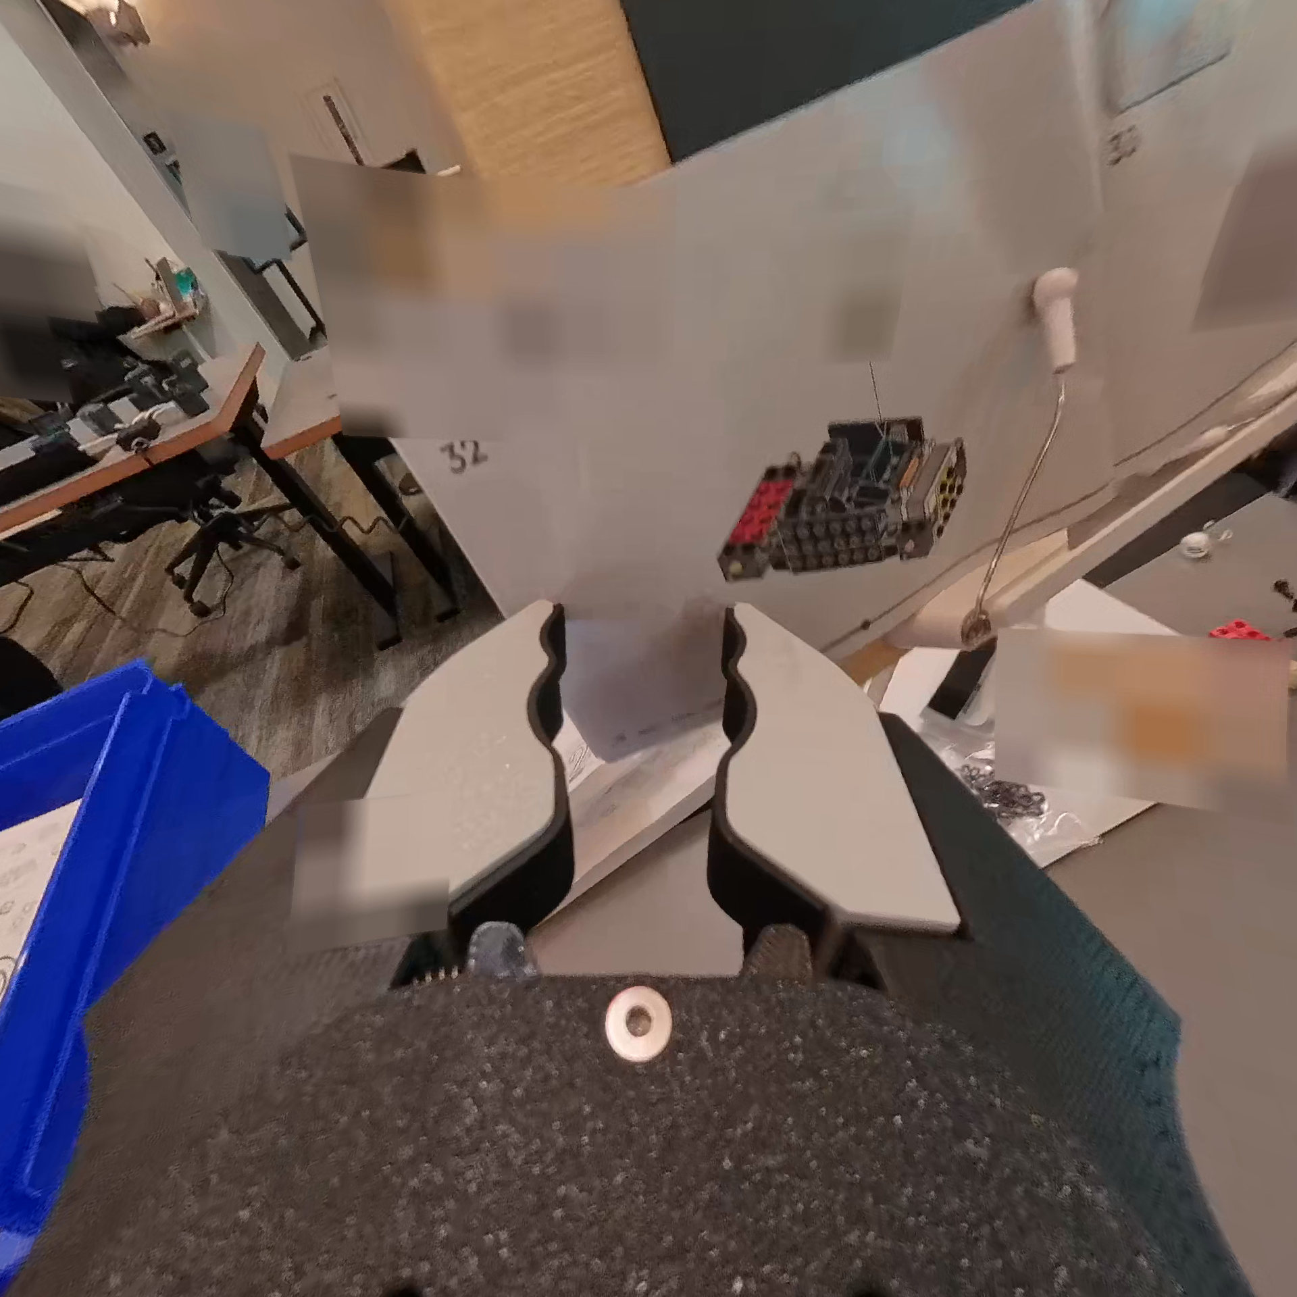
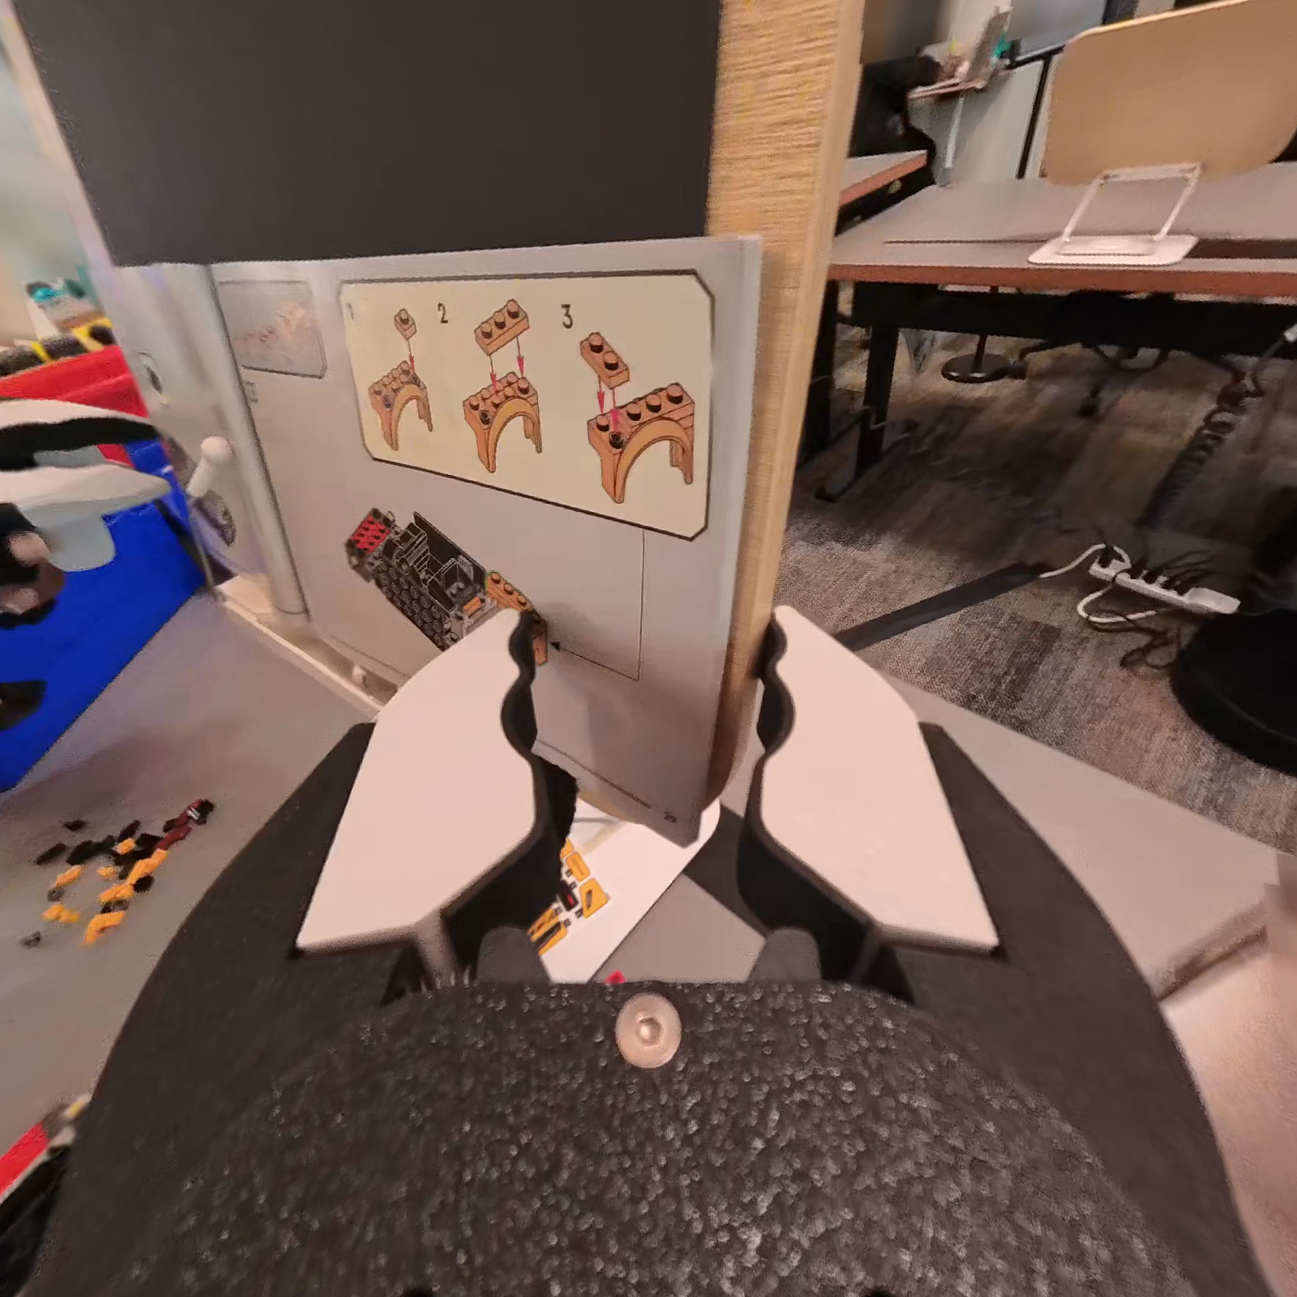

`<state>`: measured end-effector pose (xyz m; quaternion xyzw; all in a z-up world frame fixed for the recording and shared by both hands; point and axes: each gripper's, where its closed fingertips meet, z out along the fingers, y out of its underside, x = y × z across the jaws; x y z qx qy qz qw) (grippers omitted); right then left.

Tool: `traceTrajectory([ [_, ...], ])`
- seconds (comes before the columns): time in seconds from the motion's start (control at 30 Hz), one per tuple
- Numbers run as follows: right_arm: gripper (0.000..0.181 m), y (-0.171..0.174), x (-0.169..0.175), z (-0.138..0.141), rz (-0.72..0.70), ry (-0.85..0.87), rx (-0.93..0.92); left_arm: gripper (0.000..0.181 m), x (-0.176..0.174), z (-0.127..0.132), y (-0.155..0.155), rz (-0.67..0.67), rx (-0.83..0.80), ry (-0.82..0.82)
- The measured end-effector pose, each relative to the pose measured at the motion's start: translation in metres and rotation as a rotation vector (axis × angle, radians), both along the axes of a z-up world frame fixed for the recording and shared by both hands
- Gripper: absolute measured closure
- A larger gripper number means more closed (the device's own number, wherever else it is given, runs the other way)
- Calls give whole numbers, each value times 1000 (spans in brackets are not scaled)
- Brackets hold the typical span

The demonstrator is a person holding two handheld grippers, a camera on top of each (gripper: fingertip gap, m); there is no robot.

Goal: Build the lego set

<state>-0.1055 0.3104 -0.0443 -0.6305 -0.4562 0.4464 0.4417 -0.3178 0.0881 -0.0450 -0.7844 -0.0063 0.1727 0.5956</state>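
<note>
Instruction booklet (image 2: 491, 421): propped upright ahead of both tongs, presumably for reading. Left gripper (image 1: 642, 649) and right gripper (image 2: 646, 660): parted wide, nothing held. Loose bricks (image 2: 105, 877): left of right gripper.

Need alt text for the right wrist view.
The open right gripper faces an upright grey instruction booklet page showing brick-building diagrams. Loose orange and black lego pieces lie on the grey table at left, beside a blue bin.
</note>
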Motion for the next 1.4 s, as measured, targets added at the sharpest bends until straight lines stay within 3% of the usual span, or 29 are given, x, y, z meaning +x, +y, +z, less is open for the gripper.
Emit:
traceTrajectory([
  [0.27, 117, -13, 16, 2, -119, 30, 75, 138, 13, 9, -6, -10, 79, -43],
  [0.43, 114, -22, 53, 27, -255, 113, 191, 152, 25, 16, -17, -22, 141, -62],
  [0.53, 135, -54, 79, 38, -329, 200, 222, 180, 25, 28, -21, 10, 242, -81],
  [0.67, 181, -102, 106, 35, -451, 224, 299, 181, 20, 42, -13, 78, 331, -107],
  [0.8, 181, -151, 109, 16, -429, 224, 222, 181, 12, 51, -2, 165, 390, -111],
  [0.93, 181, -177, 99, -5, -385, 183, 318, 181, 0, 62, 7, 224, 432, -108],
  [1.07, 181, -184, 95, -4, -342, 168, 423, 181, -8, 69, 14, 236, 462, -110],
  [1.4, 179, -179, 89, -25, -302, 97, 401, 181, -4, 63, 23, 212, 487, -125],
])
